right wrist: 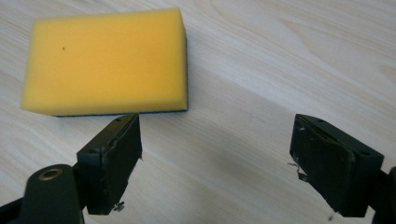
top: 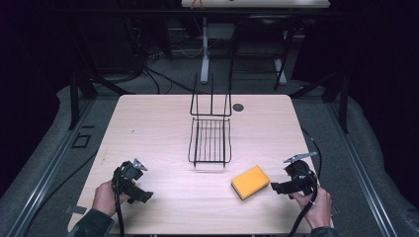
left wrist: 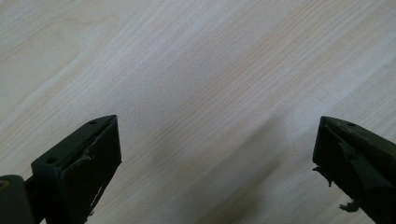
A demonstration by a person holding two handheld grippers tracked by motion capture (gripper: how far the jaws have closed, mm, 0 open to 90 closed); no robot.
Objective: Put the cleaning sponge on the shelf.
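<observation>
Overhead, a wire basket (top: 210, 140) stands mid-table; close up, the gaping right gripper (right wrist: 215, 154) nears a yellow sponge (right wrist: 105, 60) with a blue underside.

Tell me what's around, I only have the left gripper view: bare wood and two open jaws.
Observer: In the high view a yellow sponge lies flat on the table, near the right gripper.
Operator: Is the right one holding it?
Observer: No. In the right gripper view its jaws stand open and the sponge lies just ahead, off to one side, not between them.
Operator: Anything else on the table?
Observer: A black wire rack stands mid-table, beyond the sponge, nothing in it.
Operator: Where's my gripper?
Observer: The left gripper is at the near left of the table, apart from both things.
</observation>
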